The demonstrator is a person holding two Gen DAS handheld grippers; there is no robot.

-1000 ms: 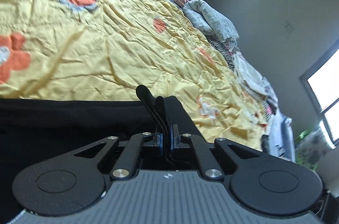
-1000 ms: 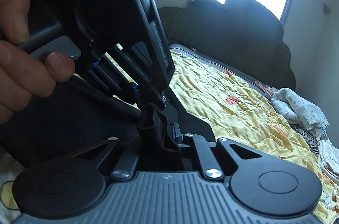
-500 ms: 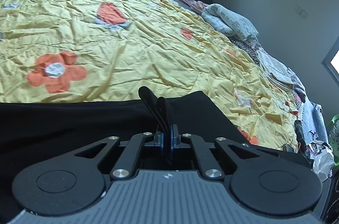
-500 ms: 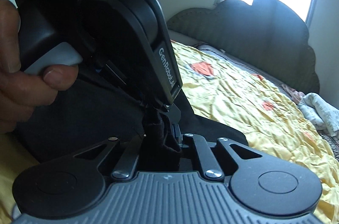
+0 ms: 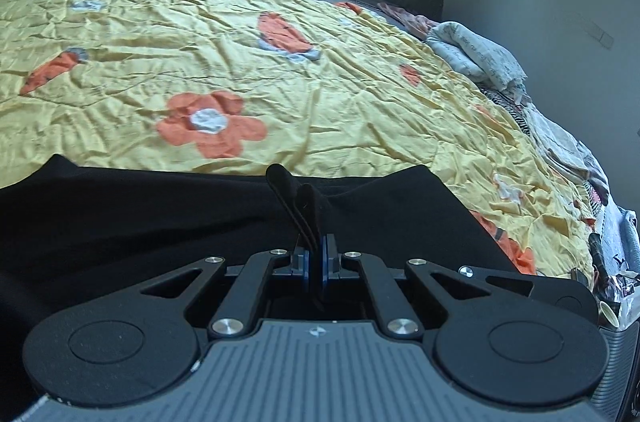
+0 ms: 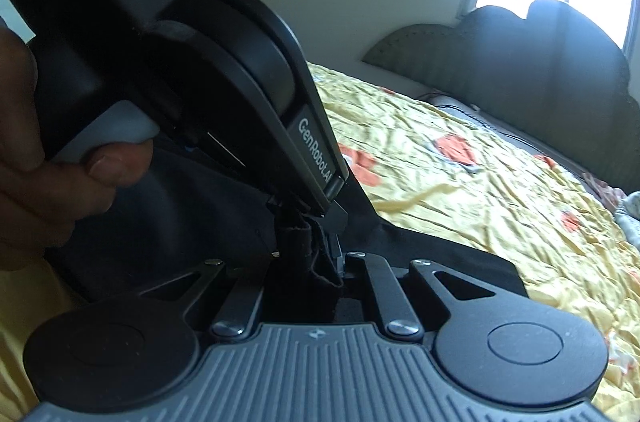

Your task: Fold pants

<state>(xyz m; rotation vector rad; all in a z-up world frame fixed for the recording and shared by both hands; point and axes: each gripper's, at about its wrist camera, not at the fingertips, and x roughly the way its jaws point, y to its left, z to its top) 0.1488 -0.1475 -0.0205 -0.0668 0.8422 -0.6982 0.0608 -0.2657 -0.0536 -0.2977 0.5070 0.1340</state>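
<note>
1. Left wrist view: the left gripper (image 5: 310,210) has its two fingers pressed together on a raised pinch of the black, soft cloth pants (image 5: 160,214), which spread dark and limp over the near part of the bed.
2. Beyond the pants lies the crumpled yellow bedsheet with orange flowers (image 5: 280,82), and a heap of pale printed laundry (image 5: 480,58) sits at its far right edge, well apart from the work.
3. Right wrist view: the right gripper (image 6: 316,250) is likewise clamped on a bunched fold of the same black cloth, right beside the tip of the left gripper, whose handle is held by the person's left hand (image 6: 48,174).
4. Handling, as a judgement: the cloth looks light, floppy and without any stiffness of its own, so it will sag and drape from whatever point is held, and a thin pinch could slip out.
5. Best hold is probably a hem or waistband edge, where the layers are thicker, with the two grips set apart so the cloth hangs flat instead of bunching.
6. With both grips so close together now, the fold may land wrinkled.
</note>
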